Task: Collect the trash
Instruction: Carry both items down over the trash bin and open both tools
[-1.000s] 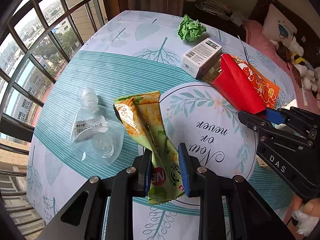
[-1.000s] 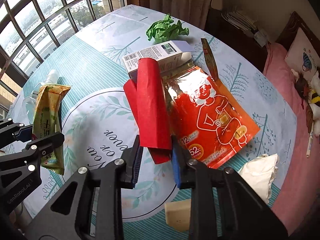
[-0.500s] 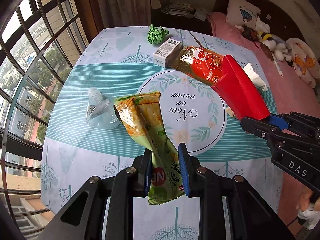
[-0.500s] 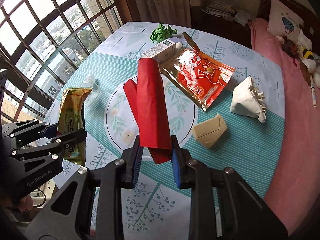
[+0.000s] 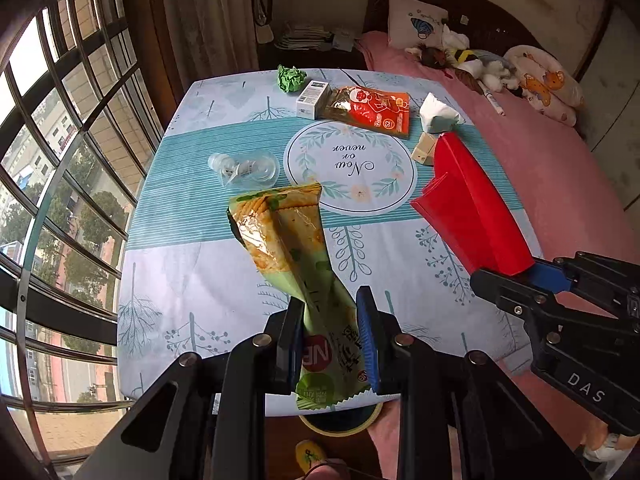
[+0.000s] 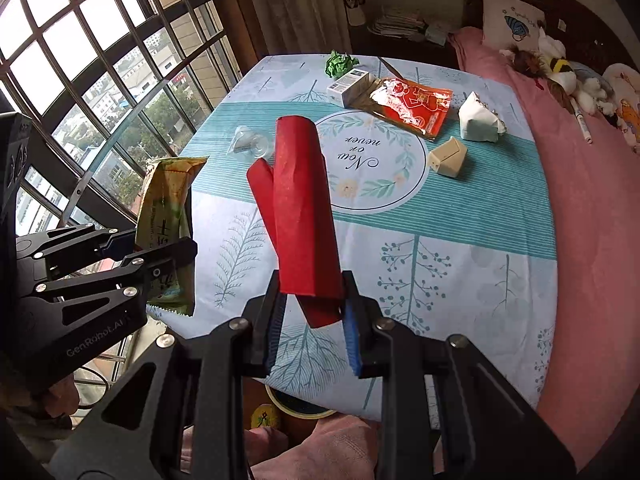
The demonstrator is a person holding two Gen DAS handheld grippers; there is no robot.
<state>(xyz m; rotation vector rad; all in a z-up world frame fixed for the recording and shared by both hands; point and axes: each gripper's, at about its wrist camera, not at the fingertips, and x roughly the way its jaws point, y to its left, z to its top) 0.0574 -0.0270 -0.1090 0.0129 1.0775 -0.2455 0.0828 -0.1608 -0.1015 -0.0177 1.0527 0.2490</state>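
I've got my left gripper [image 5: 330, 340] clenched on the green cracker wrapper [image 5: 292, 264], held up centre-frame above the near edge of the table [image 5: 192, 264]. My right gripper [image 6: 310, 328] is squeezing the red paper roll [image 6: 300, 208], lifted clear too. On the cloth at the top: crumpled green paper [image 5: 291, 77], small white box [image 5: 313, 99], orange foil pouch [image 5: 374, 110], squashed clear bottle [image 5: 248, 168].

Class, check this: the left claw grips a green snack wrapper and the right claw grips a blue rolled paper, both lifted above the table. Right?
Not quite: the rolled paper in the right claw is red, as the right wrist view shows. The left claw does grip the green snack wrapper, and both are lifted above the table.
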